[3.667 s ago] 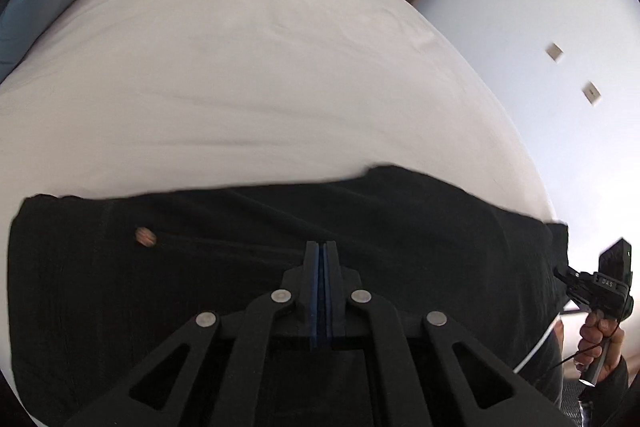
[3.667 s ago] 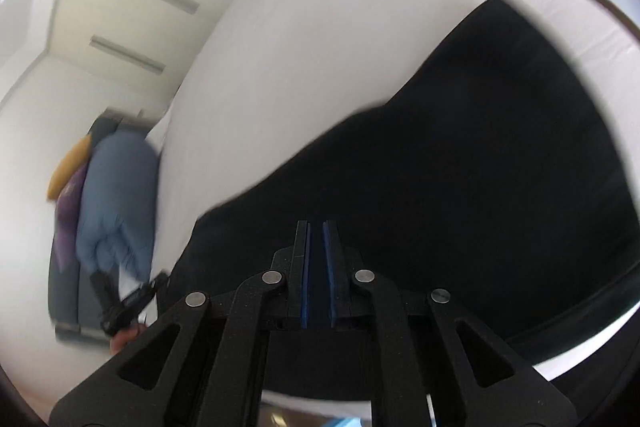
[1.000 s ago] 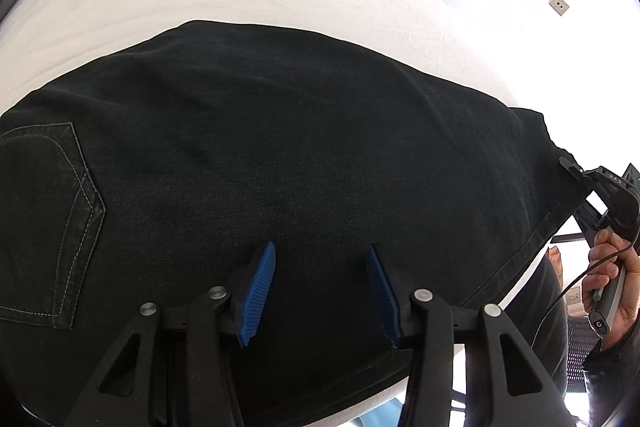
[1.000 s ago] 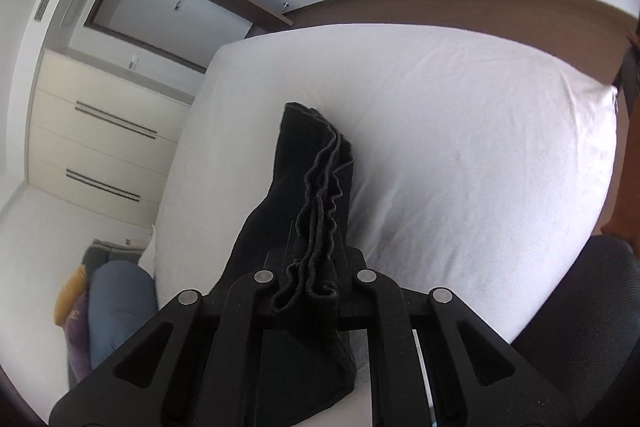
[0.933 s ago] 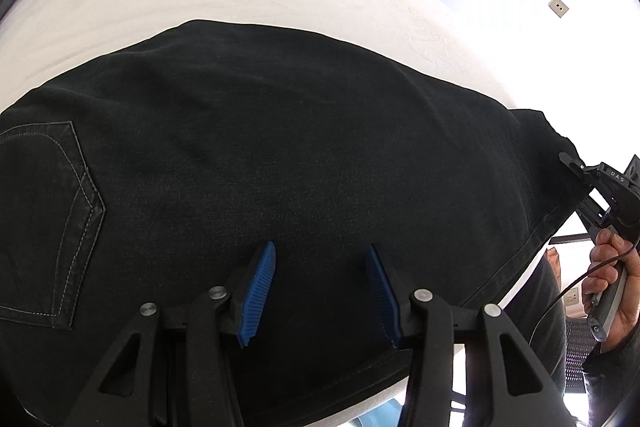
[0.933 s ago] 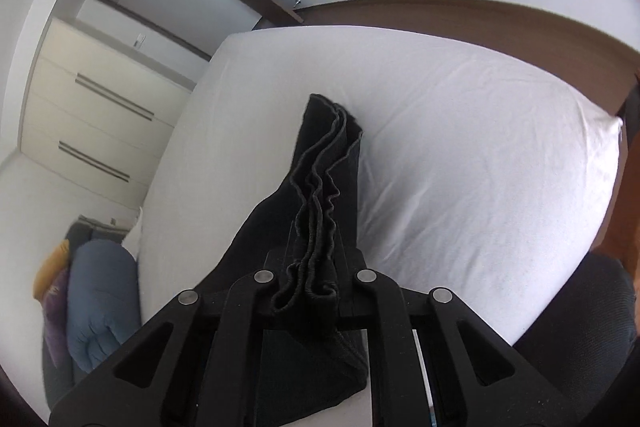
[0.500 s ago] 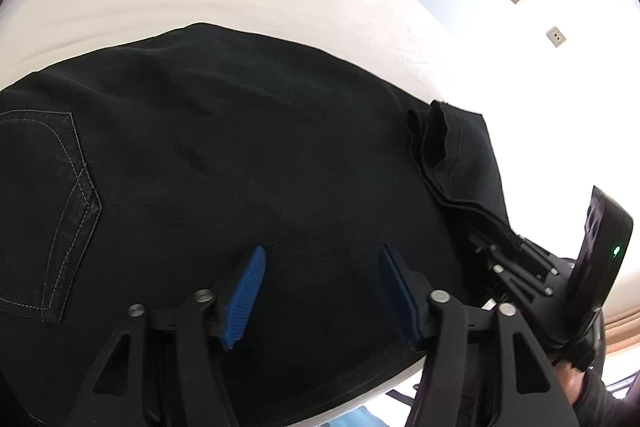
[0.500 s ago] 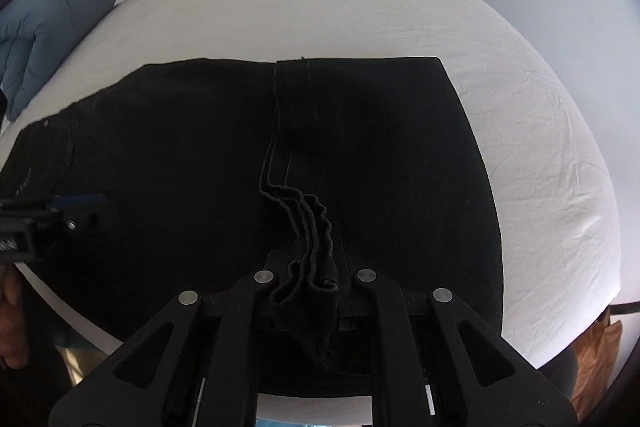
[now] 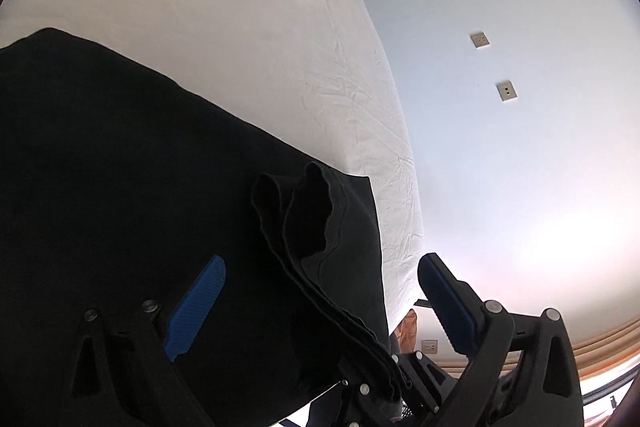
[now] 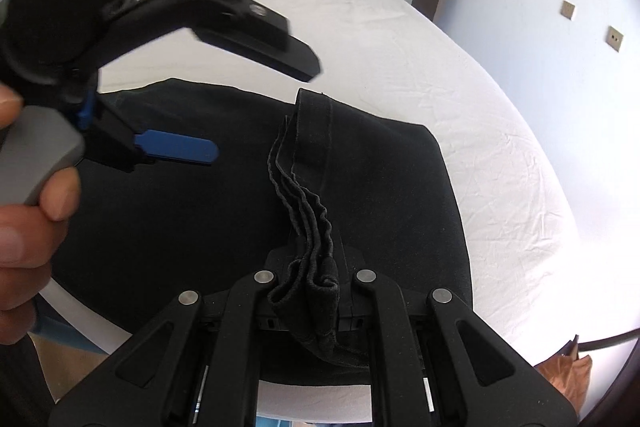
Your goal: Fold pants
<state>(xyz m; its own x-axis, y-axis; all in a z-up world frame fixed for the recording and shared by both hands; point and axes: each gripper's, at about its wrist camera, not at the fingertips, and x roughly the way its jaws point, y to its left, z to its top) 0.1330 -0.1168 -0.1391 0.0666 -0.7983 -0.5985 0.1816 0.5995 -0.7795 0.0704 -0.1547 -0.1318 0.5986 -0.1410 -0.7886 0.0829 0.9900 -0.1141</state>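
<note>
1. The right tongs (image 10: pixel 316 281) are clamped tight on a bunched stack of hems of the black pants (image 10: pixel 200 227), the layered edges ruffling out just ahead of their pads.
2. The left tongs (image 9: pixel 320 291) are opening wide; the gathered hem band runs up between their blue pads (image 9: pixel 196 303) in the left wrist view, but neither pad presses on it, so they hold nothing.
3. The pants lie spread on the white bed (image 10: pixel 440 75), the leg end doubled back over the rest of the cloth near the bed's near edge.
4. Step in hand, as I judge it: the leg end has been carried across for a fold, and the hem is being handed or shared between the two tongs.
5. The next move likely calls for the left tongs to close on the hem beside the right pair, so the folded edge can be laid down square and flat.
6. A hand (image 10: pixel 28 195) grips the left tool's grey handle.
</note>
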